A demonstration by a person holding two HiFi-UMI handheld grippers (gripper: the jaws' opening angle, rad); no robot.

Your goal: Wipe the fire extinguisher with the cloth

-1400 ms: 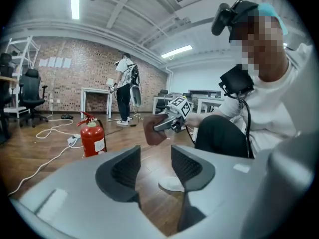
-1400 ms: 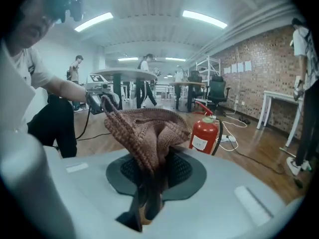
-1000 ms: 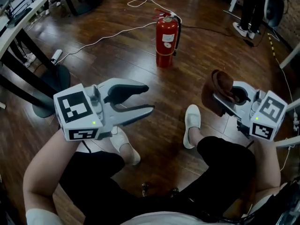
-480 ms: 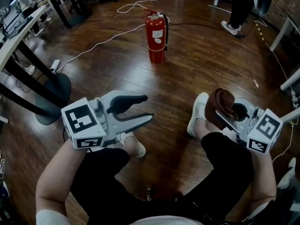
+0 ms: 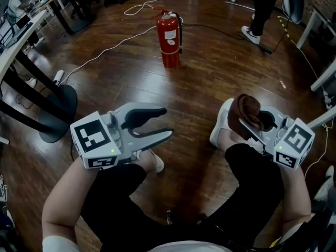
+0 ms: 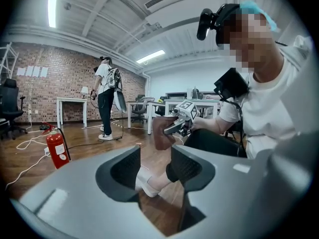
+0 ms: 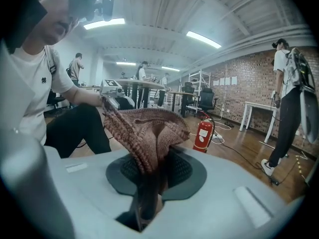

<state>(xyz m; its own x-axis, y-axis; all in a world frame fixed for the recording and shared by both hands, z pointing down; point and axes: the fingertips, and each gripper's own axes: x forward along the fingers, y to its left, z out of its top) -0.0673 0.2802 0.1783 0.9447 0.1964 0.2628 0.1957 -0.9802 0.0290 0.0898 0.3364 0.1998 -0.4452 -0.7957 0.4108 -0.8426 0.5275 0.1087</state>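
Note:
A red fire extinguisher stands upright on the wooden floor well ahead of me, also seen small in the left gripper view and the right gripper view. My right gripper is shut on a brown knitted cloth, which bunches up over the jaws. My left gripper is open and holds nothing; its jaws point toward the right gripper. Both grippers hover above my knees, far from the extinguisher.
White cables trail over the floor near the extinguisher. A desk with a round base stands at the left. Another person stands at the back right. My white shoes rest on the floor.
The view has shifted, so the extinguisher sits higher and further left in the picture. Both grippers keep their states, the right one sitting a little lower over my knee.

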